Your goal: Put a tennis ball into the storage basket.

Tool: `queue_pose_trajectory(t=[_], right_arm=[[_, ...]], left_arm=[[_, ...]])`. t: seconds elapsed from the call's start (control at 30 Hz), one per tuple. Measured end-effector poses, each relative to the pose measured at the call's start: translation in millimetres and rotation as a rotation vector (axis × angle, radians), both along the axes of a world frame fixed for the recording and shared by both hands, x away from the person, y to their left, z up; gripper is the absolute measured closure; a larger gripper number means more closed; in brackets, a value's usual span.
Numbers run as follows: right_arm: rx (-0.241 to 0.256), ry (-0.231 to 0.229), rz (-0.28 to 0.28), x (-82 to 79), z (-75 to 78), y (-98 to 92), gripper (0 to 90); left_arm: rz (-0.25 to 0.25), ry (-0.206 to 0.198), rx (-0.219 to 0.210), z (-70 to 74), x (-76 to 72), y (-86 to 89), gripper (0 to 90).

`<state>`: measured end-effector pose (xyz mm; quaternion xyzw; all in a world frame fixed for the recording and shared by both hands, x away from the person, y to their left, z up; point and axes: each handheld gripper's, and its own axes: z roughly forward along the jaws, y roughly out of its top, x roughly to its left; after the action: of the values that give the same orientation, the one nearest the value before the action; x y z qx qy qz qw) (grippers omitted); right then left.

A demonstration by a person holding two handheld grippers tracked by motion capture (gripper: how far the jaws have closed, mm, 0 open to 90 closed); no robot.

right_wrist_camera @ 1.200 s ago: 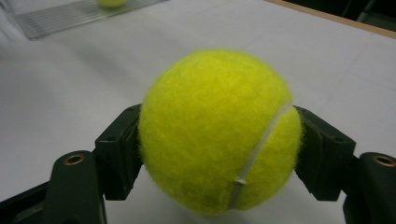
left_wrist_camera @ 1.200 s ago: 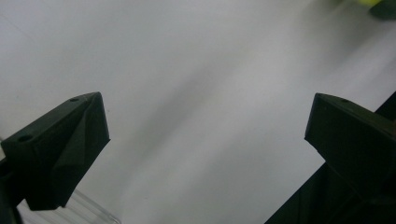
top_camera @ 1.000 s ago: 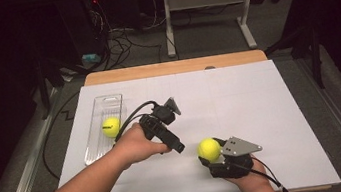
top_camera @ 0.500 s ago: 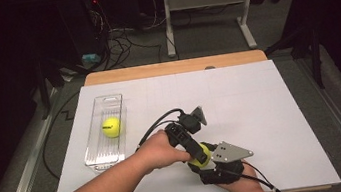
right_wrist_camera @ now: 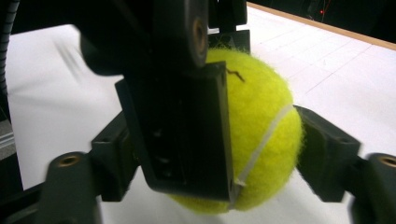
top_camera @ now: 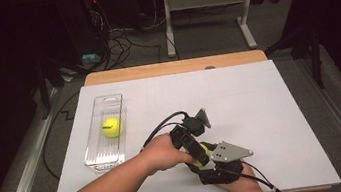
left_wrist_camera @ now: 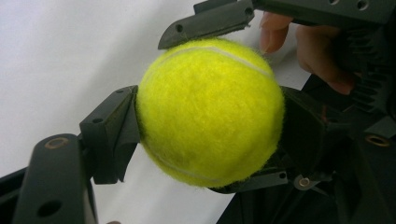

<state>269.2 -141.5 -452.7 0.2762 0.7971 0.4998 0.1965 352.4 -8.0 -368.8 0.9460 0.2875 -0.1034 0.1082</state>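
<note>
Fuzzy yellow-green felt tennis ball sits at near-centre of white table sheet, pinched between both hand-held grippers at once: a handover, judging by layout.

1. Relation: ball lies directly between the 2 tools. Left gripper comes in from the left, right gripper from the near edge, w/ grey plate on top. Ball is round, so no long axis to align; approach directions cross at roughly a right angle.
2. Left gripper view: own 2 jaws are spread approx. to ball width, touching felt on either side. Right gripper's jaws contact ball top and bottom.
3. Right gripper view: own jaws bracket ball left and right, closed onto it; 1 jaw of left gripper crosses in front.
4. Ref.: 2nd tennis ball rests inside clear plastic rectangular tray, far-left of the grip point, well apart.
5. Judgement: next move req. 1 gripper to release before the other carries ball; simultaneous pull risks a slip.
</note>
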Motion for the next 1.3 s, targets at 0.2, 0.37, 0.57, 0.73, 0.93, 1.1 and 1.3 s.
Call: queue_pose_trajectory(t=[0.2,0.37,0.57,0.73,0.93,1.1,1.3], right_arm=[[-0.021,0.016,-0.050,5.6,-3.5,-10.4,0.0],[-0.030,0.012,-0.107,12.4,-6.7,-35.7,0.0],[-0.006,-0.009,-0.220,18.9,-3.8,-72.7,0.0],[0.004,-0.029,-0.292,20.4,0.1,-100.2,0.0],[0.007,-0.034,-0.342,18.2,1.8,-125.1,0.0],[-0.001,-0.027,-0.362,16.6,-0.9,-135.7,0.0],[-0.009,-0.022,-0.369,16.3,-2.8,-138.4,0.0]], left_arm=[[0.064,-0.024,0.013,5.0,13.2,18.8,26.7],[0.124,-0.039,0.029,12.2,27.5,44.5,26.7],[0.222,-0.069,0.044,23.4,42.5,84.9,26.7],[0.297,-0.084,0.063,33.1,51.4,123.2,26.7],[0.381,-0.099,0.087,44.6,56.7,168.7,26.7],[0.449,-0.108,0.108,51.2,56.9,203.1,26.7],[0.505,-0.112,0.135,57.0,56.2,230.7,26.7]])
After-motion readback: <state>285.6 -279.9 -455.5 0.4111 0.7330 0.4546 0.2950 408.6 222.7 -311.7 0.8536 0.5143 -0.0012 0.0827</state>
